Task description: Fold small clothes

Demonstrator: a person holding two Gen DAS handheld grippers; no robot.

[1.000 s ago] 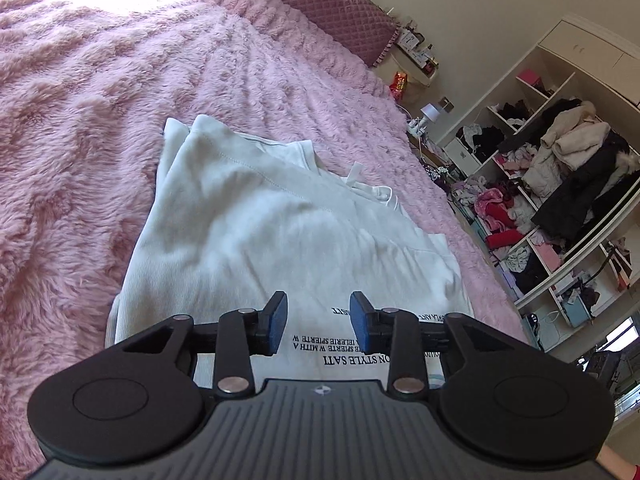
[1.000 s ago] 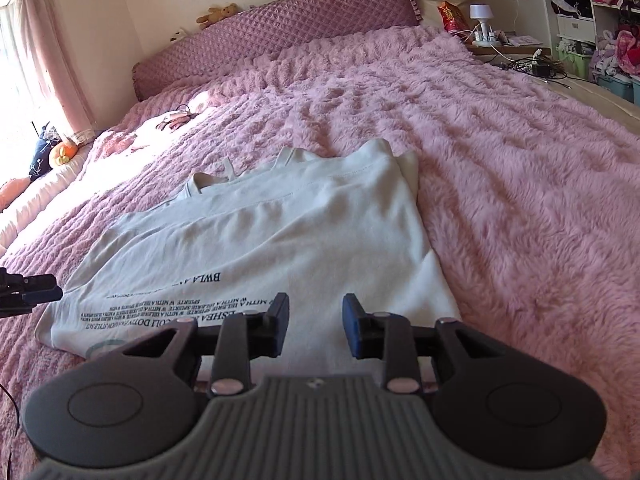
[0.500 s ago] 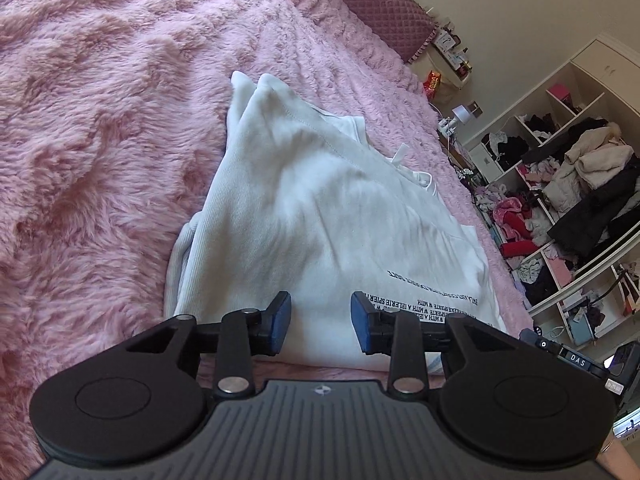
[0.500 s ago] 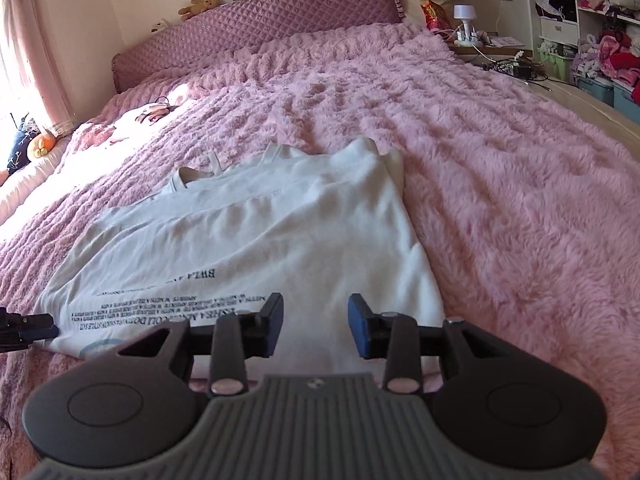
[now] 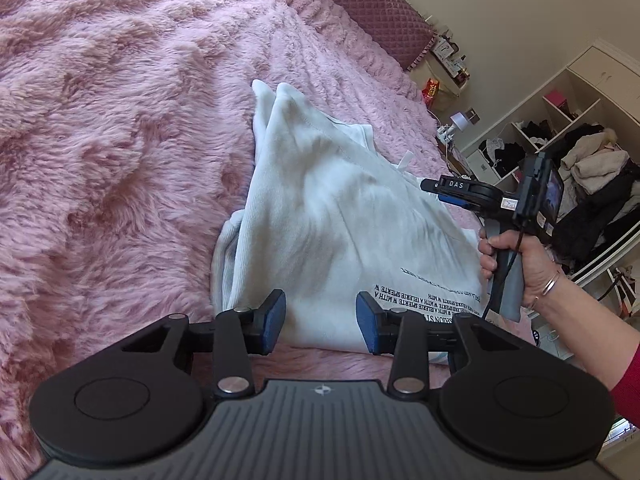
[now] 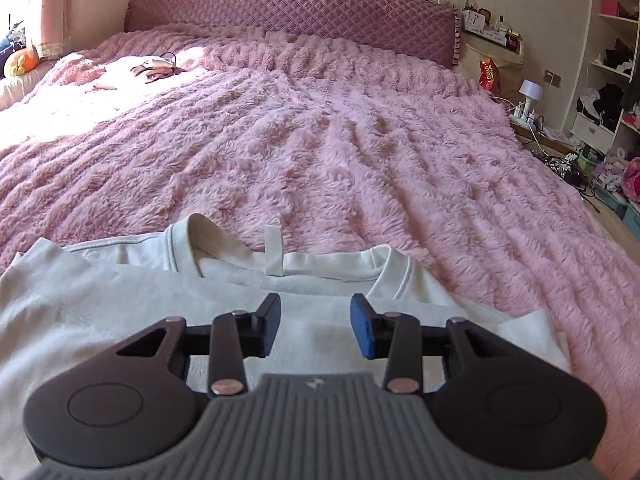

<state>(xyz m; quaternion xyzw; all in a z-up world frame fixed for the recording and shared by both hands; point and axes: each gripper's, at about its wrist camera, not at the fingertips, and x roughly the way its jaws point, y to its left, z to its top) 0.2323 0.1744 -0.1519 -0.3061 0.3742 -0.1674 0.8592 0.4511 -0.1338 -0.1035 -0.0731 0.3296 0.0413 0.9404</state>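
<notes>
Left wrist: left gripper (image 5: pixel 320 322) opening, empty, above white shirt (image 5: pixel 332 220) hem. Right gripper (image 6: pixel 314 330) released near collar (image 6: pixel 280 258). Pinch both layers at matching edges, fold evenly.

Daylight fills both views. In the right wrist view it enters from the curtain (image 6: pixel 44 4), left of the headboard (image 6: pixel 292 12), and burns a white patch into the blanket (image 6: pixel 360 152) near that headboard; a like patch glares at the top of the left wrist view. The shirt (image 5: pixel 336 232) carries soft grey shadows across its middle, and in the right wrist view it looks slightly smeared below the collar. Fisheye bending curves the shelves (image 5: pixel 560 128) right of the headboard and darkens the corners. Focus is fair throughout, and print on the shirt reads clearly.
</notes>
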